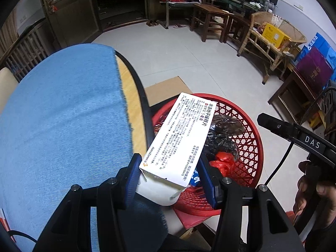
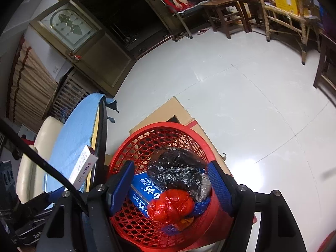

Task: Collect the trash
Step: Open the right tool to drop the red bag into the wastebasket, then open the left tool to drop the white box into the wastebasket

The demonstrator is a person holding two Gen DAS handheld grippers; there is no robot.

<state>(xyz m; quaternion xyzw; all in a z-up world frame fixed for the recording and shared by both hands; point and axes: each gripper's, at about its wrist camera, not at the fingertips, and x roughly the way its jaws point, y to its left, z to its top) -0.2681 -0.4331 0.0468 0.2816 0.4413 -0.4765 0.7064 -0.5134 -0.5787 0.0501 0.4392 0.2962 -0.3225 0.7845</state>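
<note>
Left jaws: pinching white medicine box (image 1: 180, 138), lower centre, poised over red basket (image 1: 250, 134) for dropping.
Right jaws: spread, empty.

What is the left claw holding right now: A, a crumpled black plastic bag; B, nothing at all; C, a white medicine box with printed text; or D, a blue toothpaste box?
C: the left claw is shut on the white medicine box, which sticks out over the rim of the red basket, while the black bag and blue box already lie inside the basket.
</note>
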